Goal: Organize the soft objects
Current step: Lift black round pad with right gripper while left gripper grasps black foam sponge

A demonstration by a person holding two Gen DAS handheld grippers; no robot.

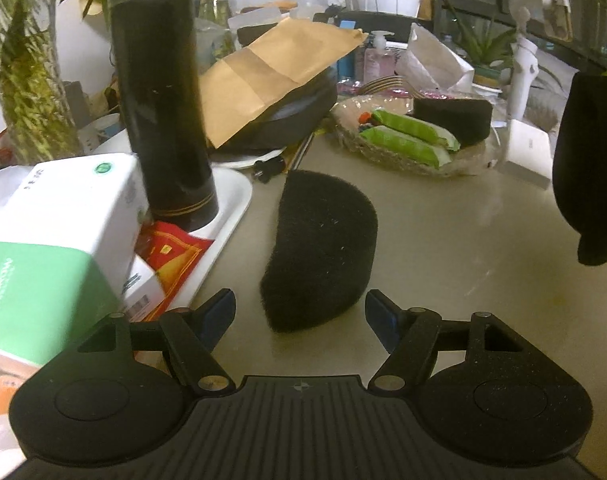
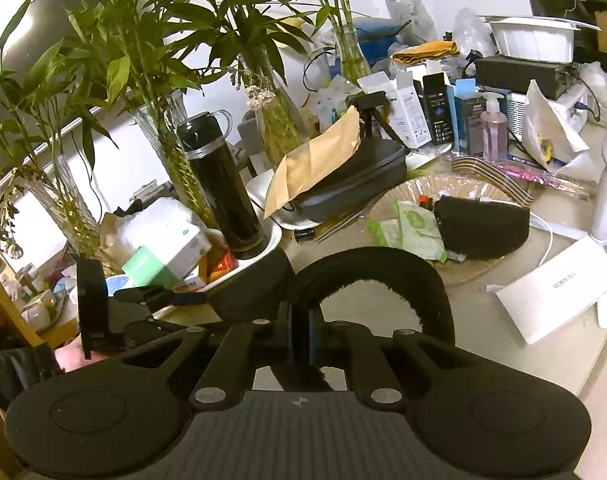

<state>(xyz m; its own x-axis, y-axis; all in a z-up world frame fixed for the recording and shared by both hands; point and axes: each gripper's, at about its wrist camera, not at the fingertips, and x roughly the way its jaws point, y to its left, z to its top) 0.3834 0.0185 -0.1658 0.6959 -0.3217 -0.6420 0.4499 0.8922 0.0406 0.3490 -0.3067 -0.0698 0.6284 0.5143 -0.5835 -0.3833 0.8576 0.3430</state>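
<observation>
Just sponge (image 1: pixel 319 252) btwn left fingers (image 1: pixel 219 312).

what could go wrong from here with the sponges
The right gripper pinches only one edge of its black sponge, which bows over; it might slip or spring free on the way to the basket.

The left gripper is open just before the half-round sponge. The tall black flask stands close on its left in the white tray, so a wide approach could knock it over.
</observation>
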